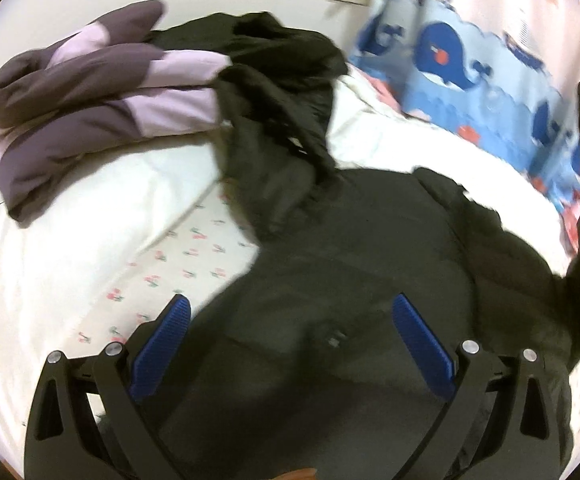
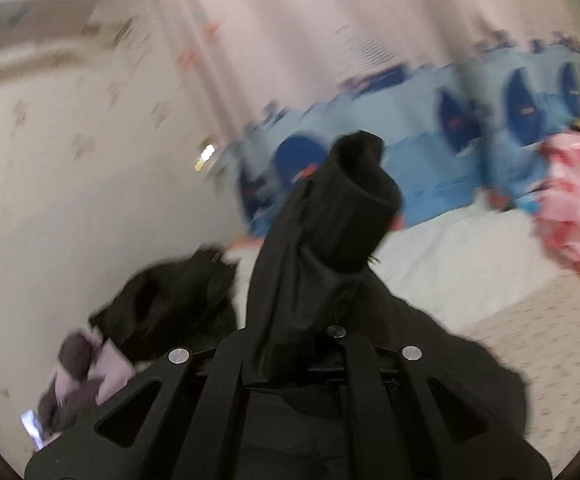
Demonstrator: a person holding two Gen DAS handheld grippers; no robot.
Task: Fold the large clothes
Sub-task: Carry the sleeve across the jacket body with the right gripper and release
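- Bed (image 1: 49, 264) spread beneath and beyond both sets of fingers
- Black jacket (image 1: 350, 248) lying across it, just ahead of the wide-spread left gripper (image 1: 290, 316), nothing gripped
- Sleeve (image 2: 330, 232) pinched upright in the closed right gripper (image 2: 302, 344)

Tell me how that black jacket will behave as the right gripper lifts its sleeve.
Probably floppy: the sleeve in the right gripper bends over above the jaws. The black jacket looks padded and bulky, so its body will likely drag on the bed. The smooth shell may slip.
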